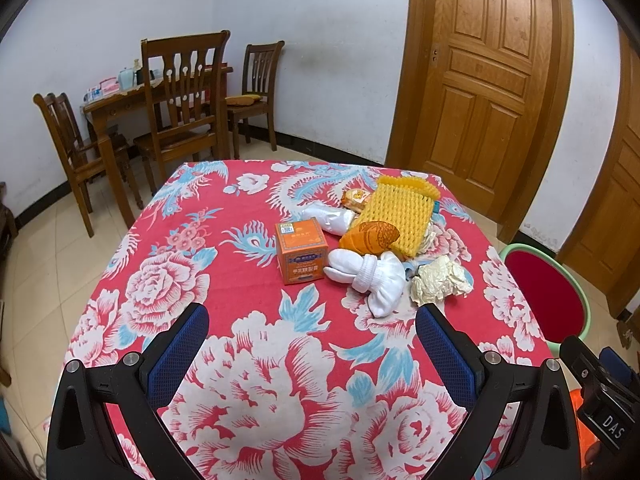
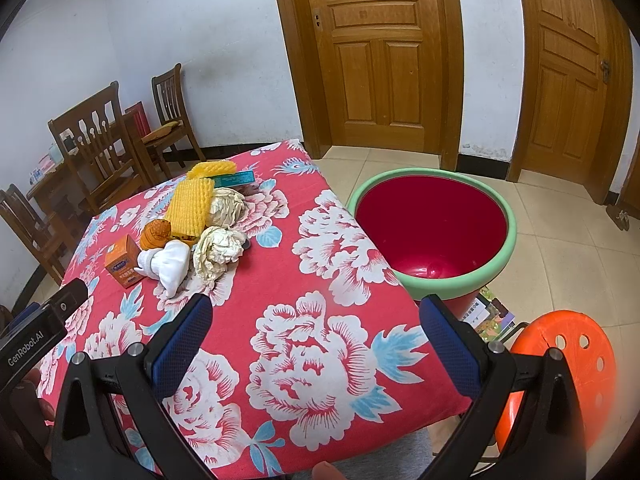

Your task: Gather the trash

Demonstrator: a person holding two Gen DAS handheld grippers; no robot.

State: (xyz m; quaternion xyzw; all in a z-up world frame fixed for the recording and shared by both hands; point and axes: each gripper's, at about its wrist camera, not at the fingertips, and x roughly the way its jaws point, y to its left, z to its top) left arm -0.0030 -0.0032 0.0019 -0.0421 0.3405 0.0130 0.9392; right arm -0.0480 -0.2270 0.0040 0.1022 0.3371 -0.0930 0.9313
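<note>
You are at the start of a pick: both tools hang above the near edge of the table (image 1: 248, 360), and nothing is in either one. Your left gripper (image 1: 312, 340) has its jaws spread wide over bare flowered cloth, and your right gripper (image 2: 316, 332) stands the same way, gaping and empty.

The trash sits in one heap toward the far right of the table: an orange box (image 1: 301, 251), a white bundle (image 1: 372, 276) touching it, a crumpled paper wad (image 1: 440, 280) just beside that, an orange wrapper (image 1: 370, 236) and a yellow foam net (image 1: 400, 212) behind. The red bucket with the green rim (image 2: 432, 228) stands on the floor off the table's right side, and it looks empty (so I judge that no piece has gone in yet).

The next move, as I read it, calls for one gripper to reach forward to the nearest loose piece, probably the paper wad or the white bundle, and close on it without dragging its neighbours. The right gripper is the nearer one to the bucket.

Some things stay unclear. The heap overlaps itself, so you cannot tell how many pieces lie under the foam net. A second paper wad (image 2: 228, 206) and a teal strip (image 2: 234, 179) show only from the right wrist. The left wrist view shows only part of the bucket.
</note>
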